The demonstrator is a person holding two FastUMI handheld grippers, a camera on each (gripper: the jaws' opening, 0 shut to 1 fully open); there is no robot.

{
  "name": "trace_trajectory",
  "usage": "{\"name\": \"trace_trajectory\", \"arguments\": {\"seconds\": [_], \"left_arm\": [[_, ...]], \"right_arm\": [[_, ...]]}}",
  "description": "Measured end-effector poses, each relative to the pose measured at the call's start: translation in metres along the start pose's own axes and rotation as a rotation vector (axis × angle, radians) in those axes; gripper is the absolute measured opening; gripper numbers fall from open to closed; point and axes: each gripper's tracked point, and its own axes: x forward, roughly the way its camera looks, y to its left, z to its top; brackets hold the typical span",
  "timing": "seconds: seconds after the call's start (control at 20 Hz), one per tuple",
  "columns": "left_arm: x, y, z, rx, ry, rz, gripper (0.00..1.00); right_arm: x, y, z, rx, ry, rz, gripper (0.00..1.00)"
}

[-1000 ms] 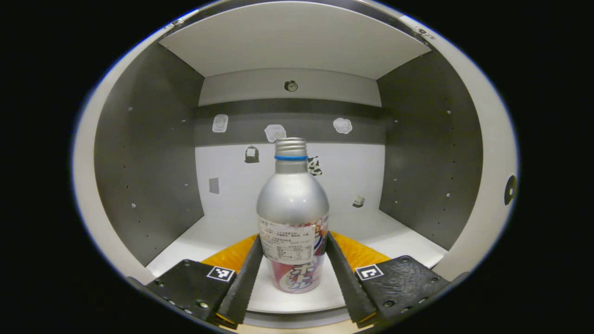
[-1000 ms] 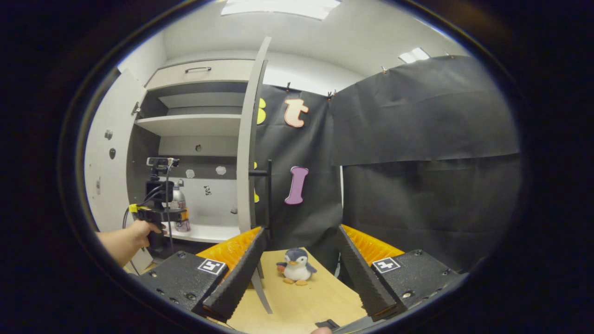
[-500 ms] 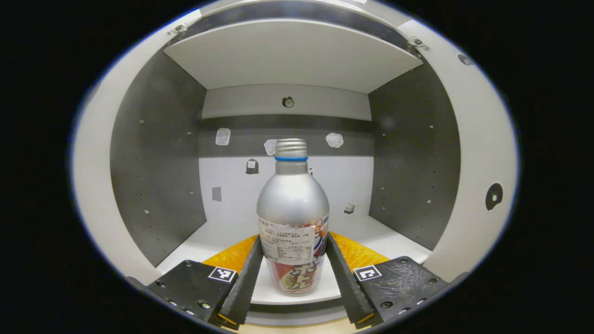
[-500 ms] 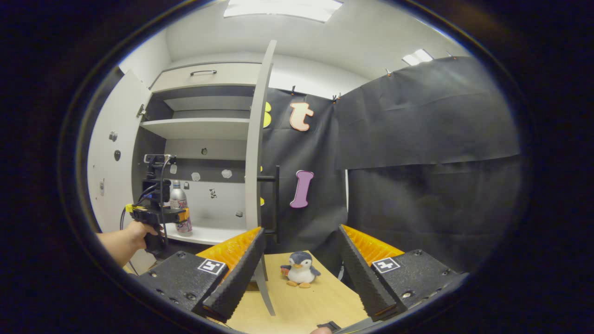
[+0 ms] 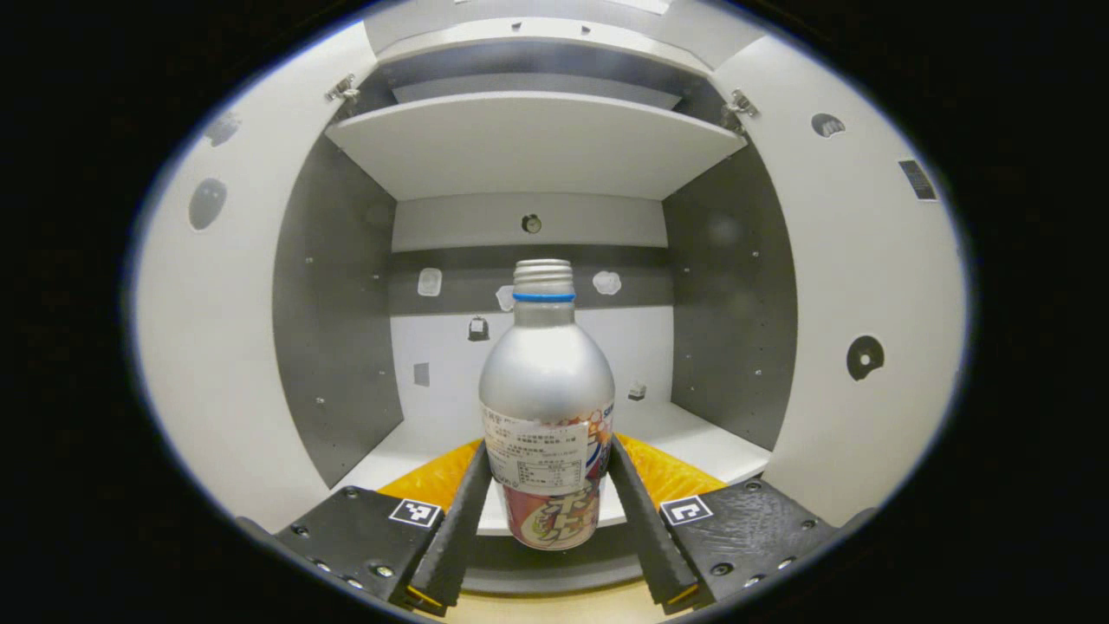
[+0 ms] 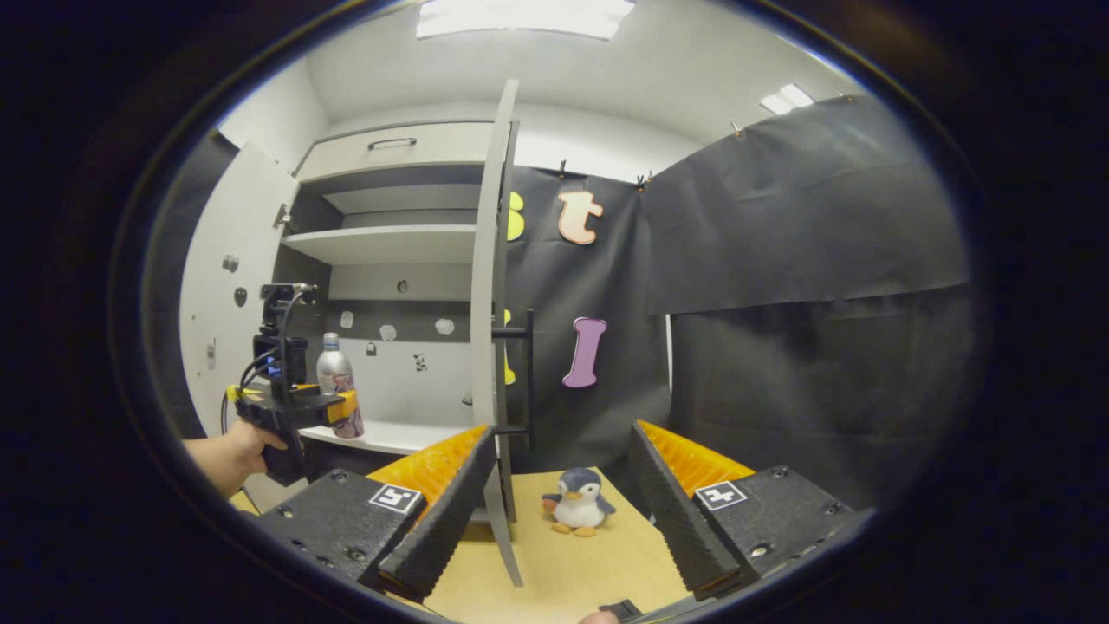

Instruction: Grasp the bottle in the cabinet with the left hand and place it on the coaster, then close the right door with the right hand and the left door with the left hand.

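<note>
Gripping the labelled silver bottle (image 5: 546,416), left gripper (image 5: 546,520) jaws; right gripper (image 6: 554,511) wide.

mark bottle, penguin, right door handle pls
bottle (image 5: 546,381), left gripper view, silver shoulder above the label
penguin (image 6: 579,504), right gripper view, white belly
right door handle (image 6: 528,373), right gripper view, middle of the black bar

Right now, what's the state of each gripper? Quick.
Left gripper: shut on the silver drink bottle, both fingers pressing its labelled lower body.
Right gripper: open, holding nothing; the penguin plush sits on the table beyond it.
</note>
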Motion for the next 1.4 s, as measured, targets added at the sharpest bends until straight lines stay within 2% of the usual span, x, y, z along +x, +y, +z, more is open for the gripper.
{"name": "trace_trajectory", "arguments": {"seconds": [0.1, 0.15, 0.2, 0.3, 0.35, 0.4, 0.45, 0.6, 0.7, 0.75, 0.8, 0.9, 1.05, 1.25, 1.35, 1.4], "left_arm": [[-0.016, 0.001, -0.003, 0.018, -0.014, 0.011, 0.81], [-0.024, -0.001, -0.006, 0.013, -0.013, 0.013, 0.77], [-0.03, -0.002, -0.012, 0.001, -0.005, 0.013, 0.81], [-0.044, 0.0, -0.023, -0.021, 0.012, 0.027, 0.81], [-0.05, 0.001, -0.026, -0.031, 0.007, 0.036, 0.77], [-0.057, 0.0, -0.03, -0.043, 0.004, 0.035, 0.81], [-0.063, -0.001, -0.034, -0.051, 0.004, 0.036, 0.77], [-0.08, -0.001, -0.053, -0.057, 0.03, 0.04, 0.77], [-0.091, -0.001, -0.068, -0.053, 0.063, 0.035, 0.81], [-0.096, 0.0, -0.074, -0.051, 0.071, 0.036, 0.77], [-0.101, 0.001, -0.08, -0.049, 0.08, 0.042, 0.81], [-0.109, 0.001, -0.091, -0.044, 0.09, 0.042, 0.77], [-0.124, -0.001, -0.107, -0.019, 0.101, 0.051, 0.77], [-0.139, -0.017, -0.128, -0.021, 0.117, 0.017, 0.77], [-0.147, -0.018, -0.144, -0.008, 0.141, 0.018, 0.81], [-0.153, -0.021, -0.152, -0.016, 0.155, 0.013, 0.77]], "right_arm": [[-0.001, 0.001, -0.003, -0.002, 0.009, 0.017, 1.0], [-0.002, 0.001, -0.003, -0.004, 0.012, 0.028, 1.0], [-0.003, 0.001, -0.003, -0.004, 0.013, 0.036, 1.0], [-0.002, 0.002, -0.003, -0.005, 0.016, 0.058, 0.99], [-0.001, 0.001, -0.004, -0.006, 0.018, 0.064, 0.99], [0.0, 0.002, -0.005, -0.006, 0.023, 0.072, 1.0], [0.0, 0.001, -0.006, -0.004, 0.027, 0.076, 1.0], [0.003, -0.001, -0.008, -0.002, 0.032, 0.089, 0.99], [0.004, -0.001, -0.01, -0.011, 0.037, 0.094, 1.0], [0.006, -0.001, -0.011, -0.017, 0.038, 0.094, 1.0], [0.007, -0.002, -0.011, -0.02, 0.038, 0.09, 0.98], [0.007, -0.003, -0.012, -0.019, 0.044, 0.089, 1.0], [0.008, 0.001, -0.016, -0.02, 0.051, 0.097, 1.0], [0.009, 0.004, -0.021, -0.025, 0.057, 0.095, 1.0], [0.009, 0.006, -0.021, -0.027, 0.056, 0.097, 0.98], [0.008, 0.006, -0.021, -0.029, 0.057, 0.094, 0.98]]}}
